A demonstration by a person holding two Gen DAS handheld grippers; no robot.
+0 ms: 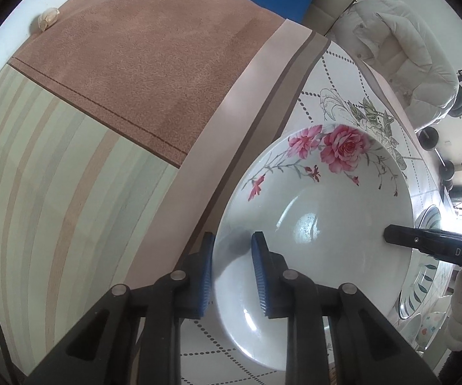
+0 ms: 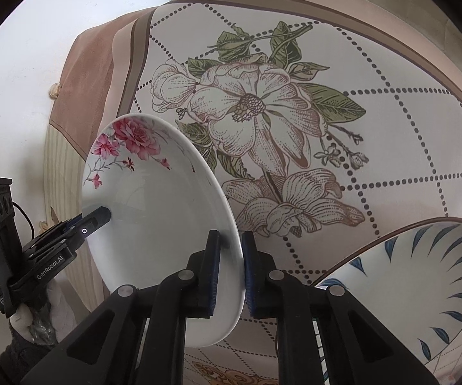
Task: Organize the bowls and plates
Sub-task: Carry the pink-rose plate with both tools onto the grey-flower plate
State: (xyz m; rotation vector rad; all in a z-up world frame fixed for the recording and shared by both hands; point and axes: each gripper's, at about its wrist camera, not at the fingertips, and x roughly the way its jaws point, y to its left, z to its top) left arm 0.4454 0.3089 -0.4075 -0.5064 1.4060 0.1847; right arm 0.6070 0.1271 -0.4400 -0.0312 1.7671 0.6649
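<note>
A white plate with pink roses (image 1: pixel 327 224) is held tilted above the tablecloth. My left gripper (image 1: pixel 232 276) straddles its near rim, one blue pad inside and one outside, with a gap at the rim. It also shows in the right wrist view (image 2: pixel 94 219), at the plate's (image 2: pixel 154 211) far rim. My right gripper (image 2: pixel 231 268) is shut on the opposite rim, pads on both faces. Its finger shows in the left wrist view (image 1: pixel 400 235), reaching over the plate's right rim.
A bowl with blue leaf strokes (image 2: pixel 429 285) sits at the lower right. Leaf-patterned dishes (image 1: pixel 423 285) lie beyond the plate. The table (image 2: pixel 391 128) has a floral, dotted-grid cloth. A white padded jacket (image 1: pixel 400 51) hangs at the table's far side.
</note>
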